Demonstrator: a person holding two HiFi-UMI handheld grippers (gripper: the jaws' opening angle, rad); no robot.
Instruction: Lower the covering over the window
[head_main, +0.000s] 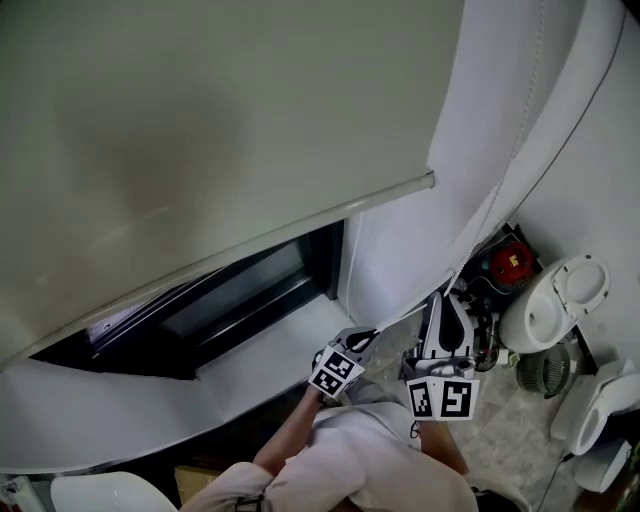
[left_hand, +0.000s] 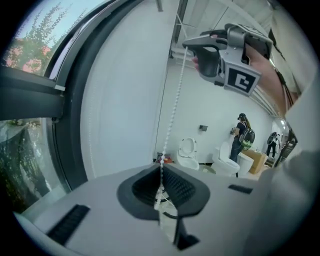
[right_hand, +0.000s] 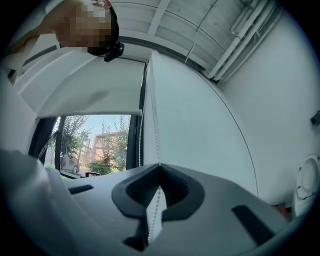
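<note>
A pale roller blind (head_main: 200, 130) hangs over most of the window (head_main: 240, 290); its bottom bar (head_main: 300, 225) stops above a dark strip of glass. A white bead chain (head_main: 480, 225) runs down the wall beside the window to both grippers. My left gripper (head_main: 365, 338) is shut on the chain low down, near the sill. My right gripper (head_main: 447, 305) is shut on it a little to the right. In the left gripper view the chain (left_hand: 172, 107) rises from the shut jaws (left_hand: 161, 167) to the right gripper (left_hand: 197, 47). The right gripper view shows the chain (right_hand: 156, 135) pinched in its jaws (right_hand: 159, 167), with the blind (right_hand: 85, 97) beyond.
A white sill (head_main: 260, 350) runs below the window. On the floor at the right stand white toilets (head_main: 555, 300), a red object (head_main: 510, 262) and a small fan (head_main: 545, 370). People (left_hand: 243, 135) stand far off in the room.
</note>
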